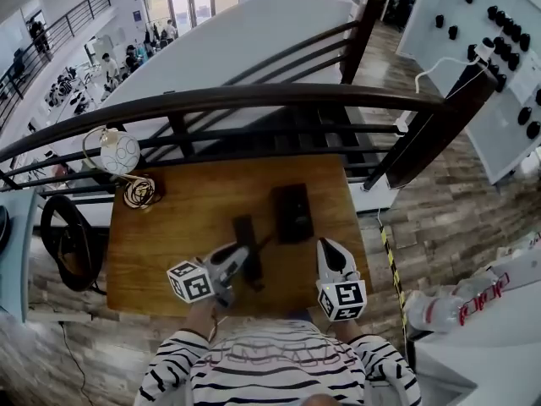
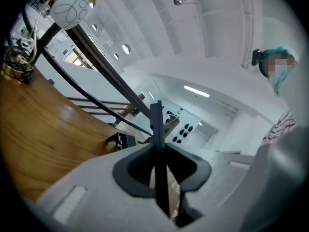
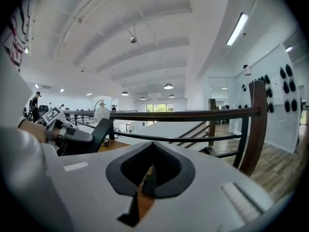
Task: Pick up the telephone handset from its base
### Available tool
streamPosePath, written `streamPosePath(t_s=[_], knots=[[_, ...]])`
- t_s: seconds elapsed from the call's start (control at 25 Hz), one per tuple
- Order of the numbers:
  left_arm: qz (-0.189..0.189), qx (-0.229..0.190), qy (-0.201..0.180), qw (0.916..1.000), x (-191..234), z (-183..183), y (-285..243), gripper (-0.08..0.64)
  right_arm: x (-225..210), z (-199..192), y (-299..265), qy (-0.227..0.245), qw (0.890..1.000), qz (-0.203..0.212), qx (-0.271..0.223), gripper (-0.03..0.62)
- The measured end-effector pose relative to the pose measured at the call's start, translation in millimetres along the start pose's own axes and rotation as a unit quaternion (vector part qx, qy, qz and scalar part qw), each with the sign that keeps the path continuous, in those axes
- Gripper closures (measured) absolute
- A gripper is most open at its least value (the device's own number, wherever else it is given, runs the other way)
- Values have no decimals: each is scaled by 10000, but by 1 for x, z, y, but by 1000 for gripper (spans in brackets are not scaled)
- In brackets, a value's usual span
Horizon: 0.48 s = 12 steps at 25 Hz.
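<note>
The black telephone base [image 1: 292,213] sits in the middle of the wooden table [image 1: 186,227]. The black handset [image 1: 246,231] is off the base, just to its left, and my left gripper [image 1: 240,259] is shut on it. In the left gripper view the handset [image 2: 157,129] shows edge-on as a thin dark bar clamped between the jaws of the left gripper [image 2: 159,178]. My right gripper [image 1: 331,247] hovers at the table's near right, beside the base, shut with nothing in it. In the right gripper view its jaws [image 3: 147,175] meet, and the handset [image 3: 99,132] shows at the left.
A white globe lamp [image 1: 119,152] and a coiled brass piece [image 1: 139,192] stand at the table's far left corner. A dark wooden railing [image 1: 254,98] runs right behind the table. A white pegboard with black knobs [image 1: 499,41] stands at the far right.
</note>
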State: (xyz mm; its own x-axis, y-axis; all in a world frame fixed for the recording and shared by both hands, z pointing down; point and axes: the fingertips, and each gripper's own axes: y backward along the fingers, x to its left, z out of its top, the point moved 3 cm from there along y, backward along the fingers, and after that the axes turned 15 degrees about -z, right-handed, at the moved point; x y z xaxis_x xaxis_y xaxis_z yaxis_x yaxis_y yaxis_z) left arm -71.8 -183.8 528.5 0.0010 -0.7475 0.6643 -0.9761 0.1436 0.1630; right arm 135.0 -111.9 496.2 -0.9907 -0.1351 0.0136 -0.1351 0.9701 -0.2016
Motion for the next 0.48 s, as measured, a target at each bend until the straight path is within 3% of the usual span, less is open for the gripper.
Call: streamPosePath(t_s=[0.48], knots=[[-73, 147, -90, 9998, -23, -12, 39, 488, 36, 0, 49, -229, 9996, -41, -136, 592]])
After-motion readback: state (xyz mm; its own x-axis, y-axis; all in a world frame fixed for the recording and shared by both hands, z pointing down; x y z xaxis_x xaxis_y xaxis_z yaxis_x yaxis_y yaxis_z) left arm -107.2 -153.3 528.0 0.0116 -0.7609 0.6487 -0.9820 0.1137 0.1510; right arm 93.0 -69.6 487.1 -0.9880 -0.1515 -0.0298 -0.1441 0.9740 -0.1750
